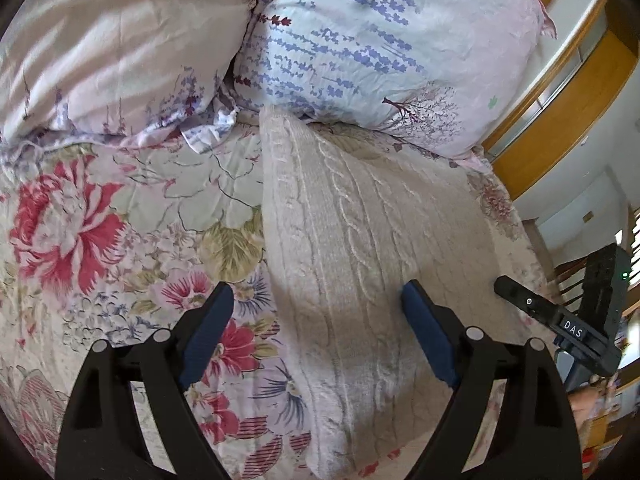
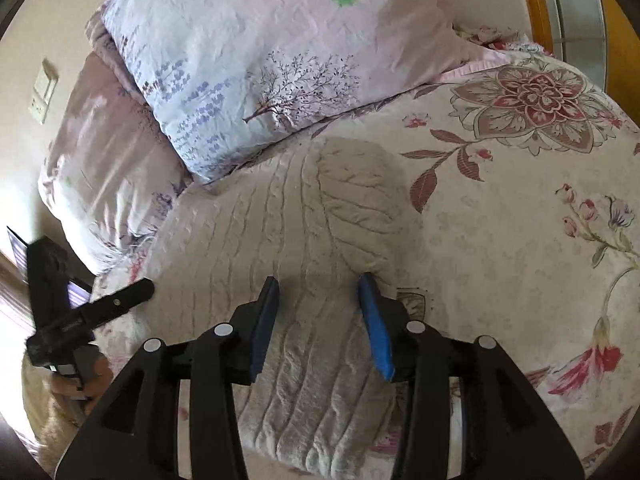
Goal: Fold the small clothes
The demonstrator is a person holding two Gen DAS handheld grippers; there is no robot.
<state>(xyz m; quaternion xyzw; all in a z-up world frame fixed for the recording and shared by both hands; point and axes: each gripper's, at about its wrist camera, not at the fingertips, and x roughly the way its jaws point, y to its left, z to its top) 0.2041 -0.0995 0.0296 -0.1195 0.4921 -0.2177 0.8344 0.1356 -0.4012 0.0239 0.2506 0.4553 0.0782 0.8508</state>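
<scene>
1. My left gripper (image 1: 318, 320) hangs with jaws spread wide, holding nothing.
2. My right gripper (image 2: 318, 316) is also parted and unloaded.
3. The cream cable-knit sweater (image 1: 352, 248) lies flat on the floral quilted bedspread (image 1: 120, 216), its far end touching the lavender-print pillow (image 1: 360, 40).
</scene>
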